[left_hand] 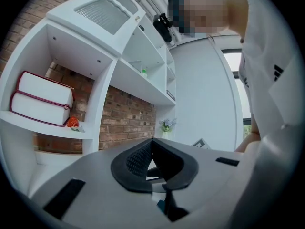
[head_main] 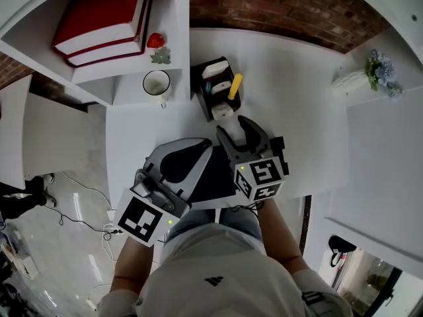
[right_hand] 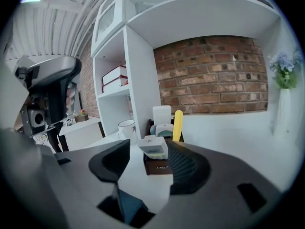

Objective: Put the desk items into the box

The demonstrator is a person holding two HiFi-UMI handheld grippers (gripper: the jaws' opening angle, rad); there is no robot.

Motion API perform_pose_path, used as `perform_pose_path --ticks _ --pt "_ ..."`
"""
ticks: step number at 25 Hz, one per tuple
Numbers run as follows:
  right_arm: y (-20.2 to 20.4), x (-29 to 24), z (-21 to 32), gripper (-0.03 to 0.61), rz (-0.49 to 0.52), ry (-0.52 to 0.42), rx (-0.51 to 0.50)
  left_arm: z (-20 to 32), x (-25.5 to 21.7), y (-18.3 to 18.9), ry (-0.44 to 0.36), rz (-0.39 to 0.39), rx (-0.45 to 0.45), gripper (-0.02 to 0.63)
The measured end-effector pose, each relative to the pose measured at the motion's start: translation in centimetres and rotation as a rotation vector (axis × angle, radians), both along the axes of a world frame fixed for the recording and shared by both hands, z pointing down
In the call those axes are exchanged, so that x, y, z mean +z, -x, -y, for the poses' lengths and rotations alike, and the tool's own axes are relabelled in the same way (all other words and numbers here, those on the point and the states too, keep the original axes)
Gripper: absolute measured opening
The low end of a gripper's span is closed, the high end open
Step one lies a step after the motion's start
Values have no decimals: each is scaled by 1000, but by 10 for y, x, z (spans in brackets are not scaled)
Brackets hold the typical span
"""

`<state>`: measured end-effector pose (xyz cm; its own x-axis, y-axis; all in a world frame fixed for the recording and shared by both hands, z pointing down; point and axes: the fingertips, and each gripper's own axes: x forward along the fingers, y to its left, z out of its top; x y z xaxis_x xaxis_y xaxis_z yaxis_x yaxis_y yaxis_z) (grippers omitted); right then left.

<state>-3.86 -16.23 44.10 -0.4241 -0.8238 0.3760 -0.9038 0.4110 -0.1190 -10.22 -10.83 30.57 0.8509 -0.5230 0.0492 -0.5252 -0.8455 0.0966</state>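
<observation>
A small black box (head_main: pixel 213 91) stands on the white desk (head_main: pixel 297 111), with a yellow item (head_main: pixel 234 86) and white items upright in it. A small white-and-grey item (head_main: pixel 223 110) rests at the box's near end, also in the right gripper view (right_hand: pixel 155 148) on the box's dark front (right_hand: pixel 158 167). My right gripper (head_main: pixel 231 125) (right_hand: pixel 150 163) is open just short of that item, and its pads do not touch it. My left gripper (head_main: pixel 192 152) (left_hand: pixel 152 149) hangs to the left near the desk's front edge, shut on nothing.
A white mug (head_main: pixel 156 83) stands left of the box beside the white shelf unit (head_main: pixel 173 18). Red-covered books (head_main: pixel 106 15) and a small red ornament (head_main: pixel 154 40) lie on a shelf. A white vase of flowers (head_main: pixel 370 72) is at the far right before the brick wall (head_main: pixel 284 5).
</observation>
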Motion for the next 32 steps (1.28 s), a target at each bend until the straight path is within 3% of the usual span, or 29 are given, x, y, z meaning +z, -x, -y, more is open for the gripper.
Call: perform_pose_path --ticks 24,32 --pt "14 25 42 262 -94 -2 66 16 12 27 36 10 -48 11" --pt "18 -4 35 261 -92 -82 41 13 11 30 36 -2 -69 11"
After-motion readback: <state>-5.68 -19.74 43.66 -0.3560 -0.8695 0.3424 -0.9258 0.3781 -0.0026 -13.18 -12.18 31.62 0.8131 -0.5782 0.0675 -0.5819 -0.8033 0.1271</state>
